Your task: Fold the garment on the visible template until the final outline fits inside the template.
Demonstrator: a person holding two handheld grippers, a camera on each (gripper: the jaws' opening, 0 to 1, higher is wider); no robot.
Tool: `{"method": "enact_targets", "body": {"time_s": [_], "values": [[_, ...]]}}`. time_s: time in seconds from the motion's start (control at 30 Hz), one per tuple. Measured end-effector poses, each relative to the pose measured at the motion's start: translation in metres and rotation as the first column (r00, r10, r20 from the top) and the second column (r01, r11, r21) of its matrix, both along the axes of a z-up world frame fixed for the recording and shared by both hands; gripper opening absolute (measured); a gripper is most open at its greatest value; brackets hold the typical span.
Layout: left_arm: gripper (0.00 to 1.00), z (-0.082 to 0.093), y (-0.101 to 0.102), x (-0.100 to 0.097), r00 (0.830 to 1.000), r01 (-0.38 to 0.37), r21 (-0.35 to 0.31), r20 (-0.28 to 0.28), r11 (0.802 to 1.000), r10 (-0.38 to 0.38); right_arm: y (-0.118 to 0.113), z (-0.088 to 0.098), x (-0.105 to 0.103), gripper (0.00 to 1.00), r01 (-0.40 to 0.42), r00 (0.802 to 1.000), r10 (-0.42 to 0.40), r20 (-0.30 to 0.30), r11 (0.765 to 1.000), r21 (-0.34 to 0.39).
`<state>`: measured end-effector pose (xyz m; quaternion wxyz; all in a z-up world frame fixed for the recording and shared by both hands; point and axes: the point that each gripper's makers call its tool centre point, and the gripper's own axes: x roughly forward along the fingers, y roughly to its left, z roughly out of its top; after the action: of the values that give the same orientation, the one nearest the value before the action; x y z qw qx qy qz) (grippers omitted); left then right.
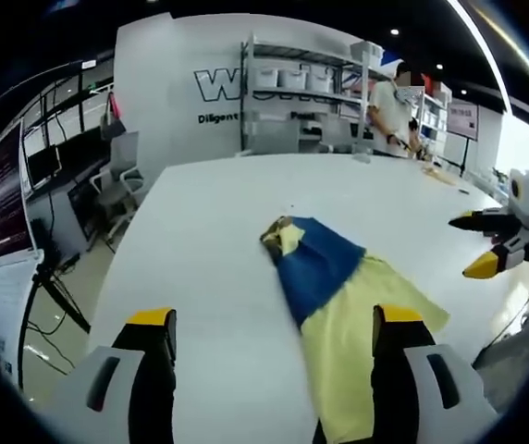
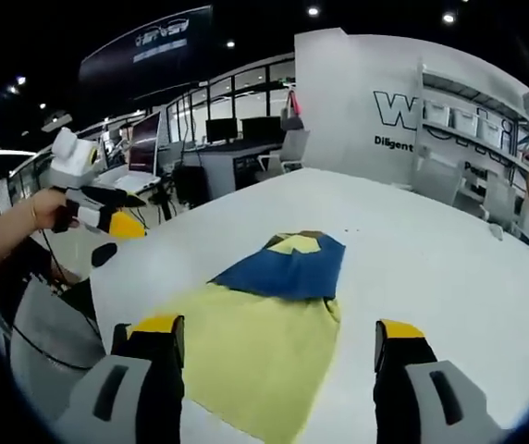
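While both grippers hung above the broad white table [image 1: 218,231], the garment [image 1: 348,296] lay flat on its smooth, matte top — a soft cloth piece in two colours, a pale yellow body and a deep blue upper part, with a small yellow collar-like patch edged in brown at the far end. In the left gripper view the blue part formed a slanted, roughly four-sided flap folded over the yellow, and the yellow spread toward the camera in a loose, slightly wrinkled sheet whose near edge ran under the view's right jaw. In the right gripper view the same garment [image 2: 264,324] read as a wide yellow panel with a straight near hem and a blue wedge beyond it.

The left gripper [image 1: 274,319] had its jaws spread wide, grey moulded bodies with black fingers and yellow tips, nothing between them. The right gripper [image 2: 278,324] stood the same way — jaws wide apart and empty, above the yellow cloth.

At the right edge of the left gripper view the other gripper came in over the table's edge, clear of the garment. A hand [image 2: 10,227] held the left one at the left of the right gripper view.

Behind the table stood a white wall with dark lettering [image 1: 218,88], metal shelving [image 1: 301,83] and a person [image 1: 389,106].
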<state>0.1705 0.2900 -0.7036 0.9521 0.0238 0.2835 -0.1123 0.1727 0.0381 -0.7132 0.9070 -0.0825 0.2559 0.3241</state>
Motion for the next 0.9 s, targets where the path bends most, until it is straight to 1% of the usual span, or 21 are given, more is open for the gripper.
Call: {"method": "enact_targets", "body": {"time_s": [0.13,0.2,0.37,0.53,0.6,0.67,0.7,0.77,0.9], "values": [[0.84,-0.001,-0.002,0.006,1.0,0.002,-0.012,0.004,1.0,-0.002,0.013,-0.001,0.01,0.81,-0.027,1.0,0.027,0.001,1.0,0.006],[0.84,-0.006,-0.003,0.01,1.0,0.008,-0.007,-0.009,1.0,-0.008,0.02,-0.002,0.016,0.81,-0.042,0.999,0.042,-0.001,0.999,0.011],[0.83,-0.015,-0.003,0.017,1.0,0.011,-0.01,-0.026,1.0,-0.011,0.027,-0.006,0.027,0.81,-0.058,0.998,0.058,-0.007,0.998,0.012],[0.82,-0.025,-0.003,0.026,0.999,0.011,-0.013,-0.047,1.0,-0.012,0.034,-0.016,0.038,0.8,-0.073,0.997,0.073,-0.025,0.997,0.008],[0.82,-0.029,-0.003,0.029,0.999,0.01,-0.016,-0.054,1.0,-0.011,0.04,-0.022,0.041,0.79,-0.09,0.996,0.09,-0.028,0.996,0.005],[0.82,-0.034,-0.004,0.032,0.998,0.016,-0.015,-0.062,1.0,-0.017,0.046,-0.029,0.044,0.79,-0.107,0.993,0.107,-0.046,0.994,-0.005],[0.82,-0.037,-0.005,0.034,0.998,0.018,-0.014,-0.065,1.0,-0.019,0.05,-0.032,0.045,0.77,-0.125,0.991,0.124,-0.054,0.992,-0.008],[0.82,-0.04,-0.006,0.036,0.997,0.029,-0.008,-0.068,1.0,-0.03,0.054,-0.034,0.048,0.74,-0.132,0.99,0.131,-0.054,0.991,-0.007],[0.8,-0.048,-0.01,0.042,0.996,0.049,0.002,-0.071,0.999,-0.049,0.065,-0.043,0.053,0.72,-0.164,0.985,0.163,-0.063,0.986,-0.009]]}}
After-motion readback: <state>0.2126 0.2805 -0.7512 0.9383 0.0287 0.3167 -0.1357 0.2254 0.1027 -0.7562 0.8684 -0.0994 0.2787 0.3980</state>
